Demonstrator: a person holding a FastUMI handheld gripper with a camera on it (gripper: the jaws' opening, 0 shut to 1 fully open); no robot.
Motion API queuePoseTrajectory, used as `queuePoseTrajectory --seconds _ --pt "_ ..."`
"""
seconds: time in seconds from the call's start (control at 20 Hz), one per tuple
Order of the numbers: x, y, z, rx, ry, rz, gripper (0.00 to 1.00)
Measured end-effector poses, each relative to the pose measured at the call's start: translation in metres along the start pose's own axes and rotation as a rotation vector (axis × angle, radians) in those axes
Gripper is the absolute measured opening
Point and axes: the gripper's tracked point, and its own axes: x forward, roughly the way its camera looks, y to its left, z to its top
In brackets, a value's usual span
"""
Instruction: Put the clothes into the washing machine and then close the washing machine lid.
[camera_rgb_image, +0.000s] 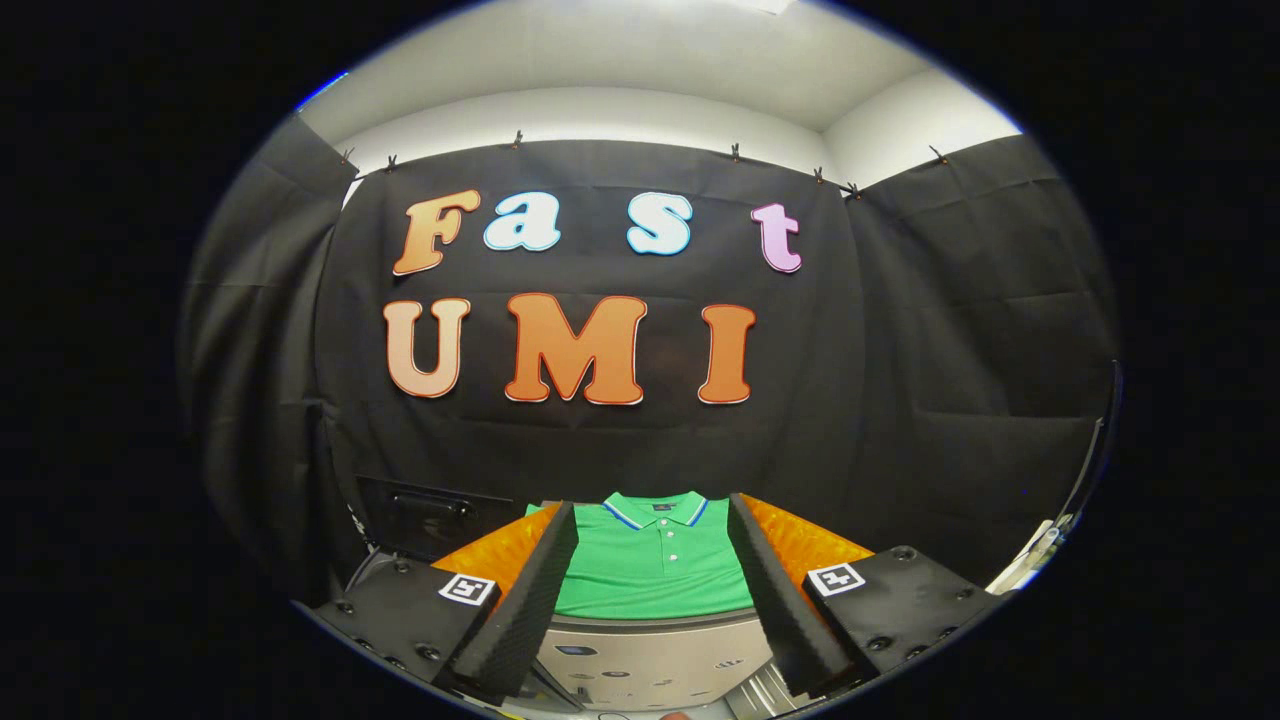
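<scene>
**Claw wide open, shirt dead ahead**

The claw (652, 590) hangs spread wide with nothing in its grip. On the left, its black ridged pad (530, 590) angles inward, orange backing behind it. Look between the fingers: a green polo shirt (652, 560) with a blue-and-white trimmed collar lies flat, collar pointing away, just ahead of the tips. Under its near edge sits the washing machine (650, 660), grey panel facing us. To the right, the other pad (775, 600) mirrors the first.
</scene>
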Motion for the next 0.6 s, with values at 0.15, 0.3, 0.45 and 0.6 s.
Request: queuePoseTrajectory --seconds 0.15,0.3,0.45,0.6 --pt "0.001 0.000 -0.001 -0.005 0.001 0.002 0.97" --pt "0.002 0.001 -0.003 -0.002 0.011 0.008 0.97" --pt "0.010 -0.002 -0.010 0.021 0.034 0.006 0.97" --pt "0.026 -0.009 -0.008 0.027 0.027 0.007 0.97"
